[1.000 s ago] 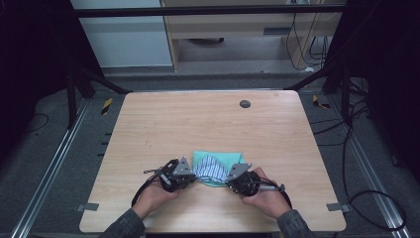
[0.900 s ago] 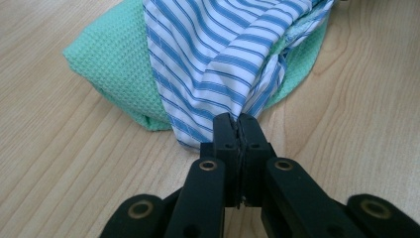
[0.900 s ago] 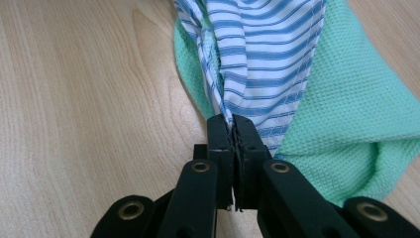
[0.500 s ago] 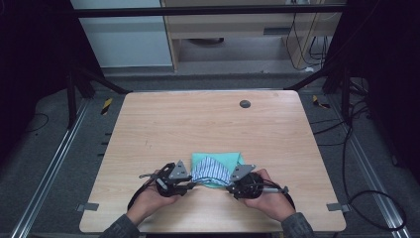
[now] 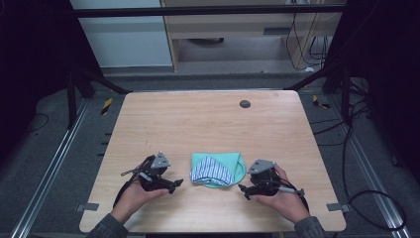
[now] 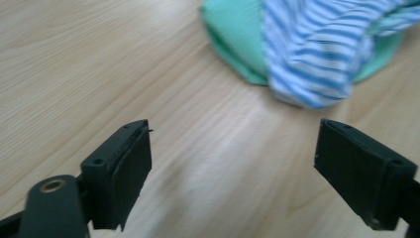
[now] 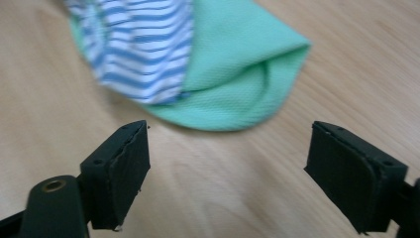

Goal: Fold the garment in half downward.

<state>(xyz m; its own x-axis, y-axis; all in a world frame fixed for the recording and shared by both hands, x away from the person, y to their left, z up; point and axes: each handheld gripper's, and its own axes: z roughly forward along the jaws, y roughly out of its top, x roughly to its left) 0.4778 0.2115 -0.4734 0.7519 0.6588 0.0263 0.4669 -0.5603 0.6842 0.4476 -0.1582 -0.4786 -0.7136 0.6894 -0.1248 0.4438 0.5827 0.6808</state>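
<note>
Folded cloth on the table, one open gripper at each side.

The wooden table (image 5: 208, 124) carries a folded cloth (image 5: 218, 169) near its front edge, roughly midway between the two hands. The cloth is green with a blue-and-white striped layer folded over the top; it lies flat and nothing touches it. The left gripper (image 5: 173, 182) rests just to the left of the cloth, held in the person's left hand (image 5: 136, 193); its jaws stand wide apart over bare wood and grip nothing. The right gripper (image 5: 243, 188) sits just to the right of the cloth, held in the right hand (image 5: 282, 198); its jaws are likewise spread wide and empty. A small dark round disc (image 5: 244, 103) lies near the far edge of the table, well apart from the cloth.
</note>
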